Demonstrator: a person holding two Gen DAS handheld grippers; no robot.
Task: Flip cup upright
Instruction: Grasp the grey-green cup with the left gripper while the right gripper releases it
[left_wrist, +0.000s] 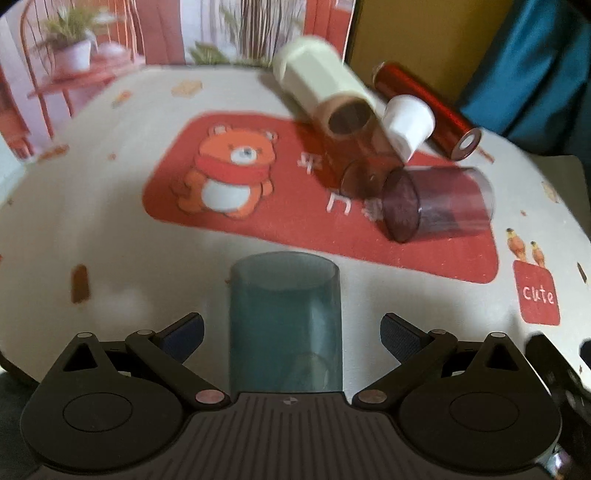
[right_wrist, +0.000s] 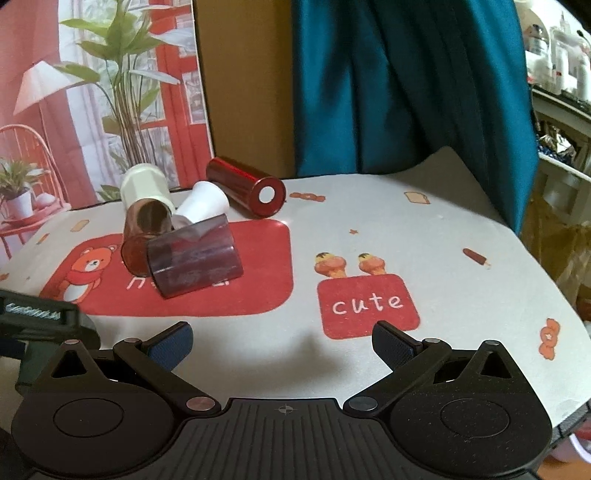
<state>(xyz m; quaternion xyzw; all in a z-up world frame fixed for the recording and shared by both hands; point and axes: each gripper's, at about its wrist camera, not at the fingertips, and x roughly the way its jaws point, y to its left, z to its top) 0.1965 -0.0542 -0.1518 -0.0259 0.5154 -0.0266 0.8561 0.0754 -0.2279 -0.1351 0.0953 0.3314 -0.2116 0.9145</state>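
Observation:
A clear teal cup (left_wrist: 284, 325) stands upright on the table between the fingers of my left gripper (left_wrist: 291, 332), which is open with both pads apart from the cup's sides. Several cups lie on their sides in a pile beyond: a purple cup (left_wrist: 439, 203) (right_wrist: 195, 254), a brown cup (left_wrist: 354, 147) (right_wrist: 144, 236), a small white cup (left_wrist: 406, 123) (right_wrist: 203, 205), a cream cup (left_wrist: 314, 70) (right_wrist: 144, 182) and a shiny red cup (left_wrist: 424, 107) (right_wrist: 245, 190). My right gripper (right_wrist: 282, 347) is open and empty over bare mat.
The table is covered by a white mat (right_wrist: 443, 229) with a red bear panel (left_wrist: 229, 177) and a red "cute" patch (right_wrist: 367, 304). A printed backdrop (right_wrist: 92, 92), a brown board and teal cloth (right_wrist: 406, 85) stand behind. The left gripper's body (right_wrist: 37, 317) shows at the right view's left edge.

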